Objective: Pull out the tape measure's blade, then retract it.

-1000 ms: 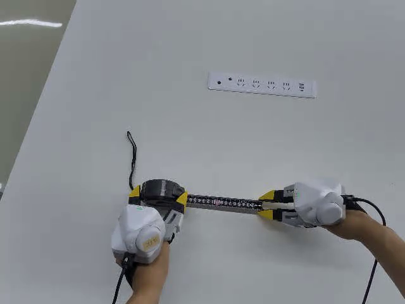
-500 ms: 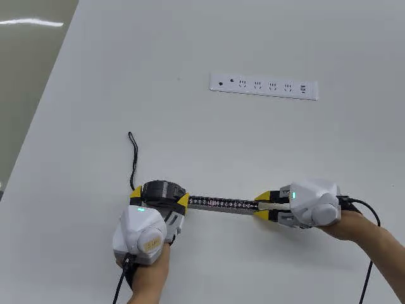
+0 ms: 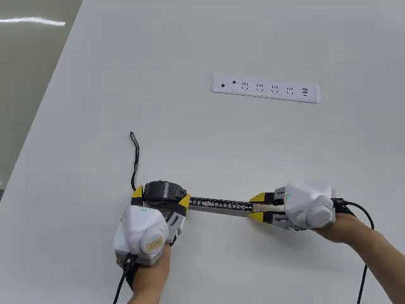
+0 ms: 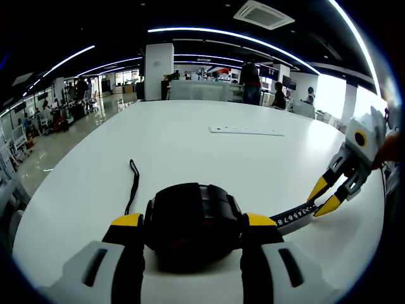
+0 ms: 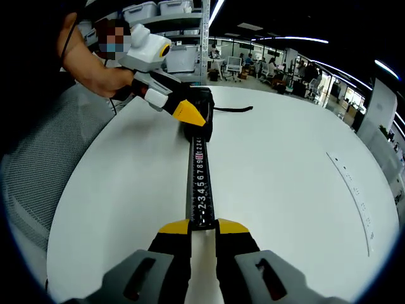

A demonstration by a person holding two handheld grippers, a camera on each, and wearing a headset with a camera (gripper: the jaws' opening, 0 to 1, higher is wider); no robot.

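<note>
A black tape measure case (image 3: 163, 190) (image 4: 192, 220) (image 5: 202, 102) lies on the white table, its black wrist strap (image 3: 133, 159) (image 4: 132, 185) trailing away. My left gripper (image 3: 161, 197) (image 4: 192, 221) is shut on the case, yellow tips on both sides. The dark blade (image 3: 220, 204) (image 5: 200, 185) (image 4: 292, 216) runs out to the right over a short length. My right gripper (image 3: 255, 206) (image 5: 202, 227) is shut on the blade's end, and it also appears at the right of the left gripper view, right gripper (image 4: 321, 196).
A white power strip (image 3: 266, 87) (image 4: 247, 131) (image 5: 354, 190) lies farther back on the table. The table's left edge (image 3: 44, 101) drops to a grey floor. Cables (image 3: 361, 215) trail from both grippers toward the person.
The right gripper has moved left toward the case, so the exposed blade is shorter. The left gripper and case have held still.
</note>
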